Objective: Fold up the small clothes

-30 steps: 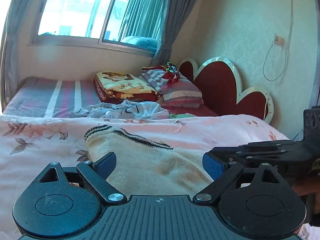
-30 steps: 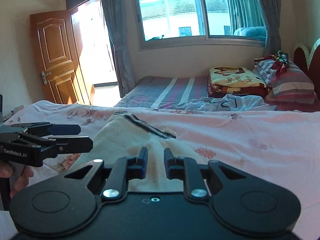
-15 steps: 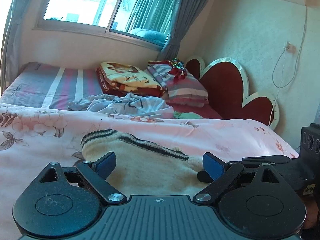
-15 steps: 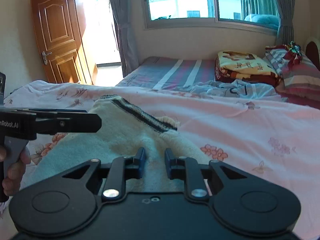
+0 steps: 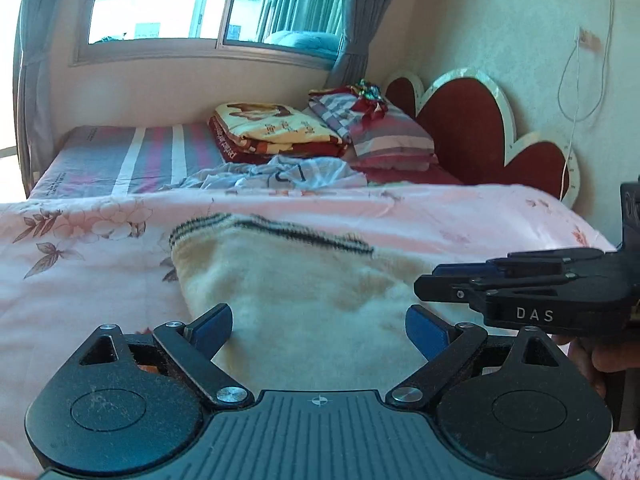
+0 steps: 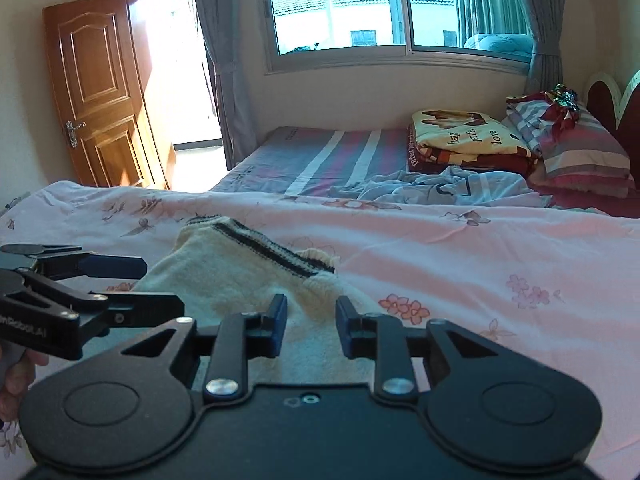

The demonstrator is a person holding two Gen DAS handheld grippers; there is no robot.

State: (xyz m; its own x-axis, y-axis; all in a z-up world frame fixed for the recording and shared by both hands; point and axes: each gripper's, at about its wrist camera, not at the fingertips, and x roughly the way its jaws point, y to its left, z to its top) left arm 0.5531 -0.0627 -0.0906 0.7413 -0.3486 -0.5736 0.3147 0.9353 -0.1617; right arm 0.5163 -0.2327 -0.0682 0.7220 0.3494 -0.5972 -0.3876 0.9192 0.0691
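A small cream knitted sweater (image 5: 304, 280) with a dark striped hem lies flat on the pink floral bedsheet (image 5: 92, 272); it also shows in the right wrist view (image 6: 236, 276). My left gripper (image 5: 318, 328) is open, its blue pads wide apart just above the sweater's near edge. My right gripper (image 6: 308, 324) is open with a moderate gap, empty, over the sweater's near right part. Each gripper shows in the other's view, the right one (image 5: 520, 292) at the right and the left one (image 6: 80, 296) at the left.
A crumpled light blue garment (image 5: 280, 174) lies beyond the pink sheet. Folded blankets (image 5: 276, 130) and striped pillows (image 5: 384, 136) sit by the red heart-shaped headboard (image 5: 472, 132). A wooden door (image 6: 100, 92) stands open at left. The window (image 6: 396, 4) is behind.
My right gripper has opened from nearly shut. Both grippers have pulled back slightly, and the sweater lies flatter on the sheet.
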